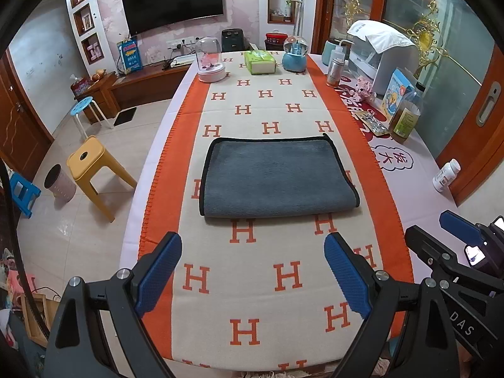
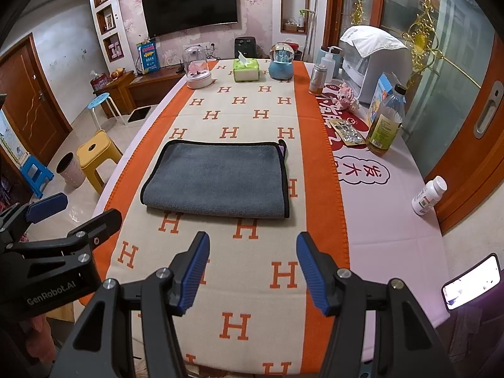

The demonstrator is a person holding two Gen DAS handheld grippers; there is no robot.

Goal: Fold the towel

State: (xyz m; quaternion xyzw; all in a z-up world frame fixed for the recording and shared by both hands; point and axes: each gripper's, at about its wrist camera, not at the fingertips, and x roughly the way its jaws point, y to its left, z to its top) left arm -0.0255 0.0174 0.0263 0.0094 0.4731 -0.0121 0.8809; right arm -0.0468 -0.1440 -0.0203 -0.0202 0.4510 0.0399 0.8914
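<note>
A long table point(image 1: 415, 195) carries a woven cream runner point(image 1: 261, 283) with orange borders and orange H letters, and on the runner's middle lies the grey towel point(image 1: 277, 178), a plush microfibre rectangle edged in black piping, folded flat with its rounded fold on the near side. Nearer than the towel and apart from it, the left gripper point(image 1: 253, 271) and right gripper point(image 2: 253, 271) hover over the runner, each with ribbed blue pads point(image 2: 195, 271) spread wide and holding nothing.

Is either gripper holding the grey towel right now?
No. The towel lies flat, and both the left gripper and right gripper are open, short of it.
</note>
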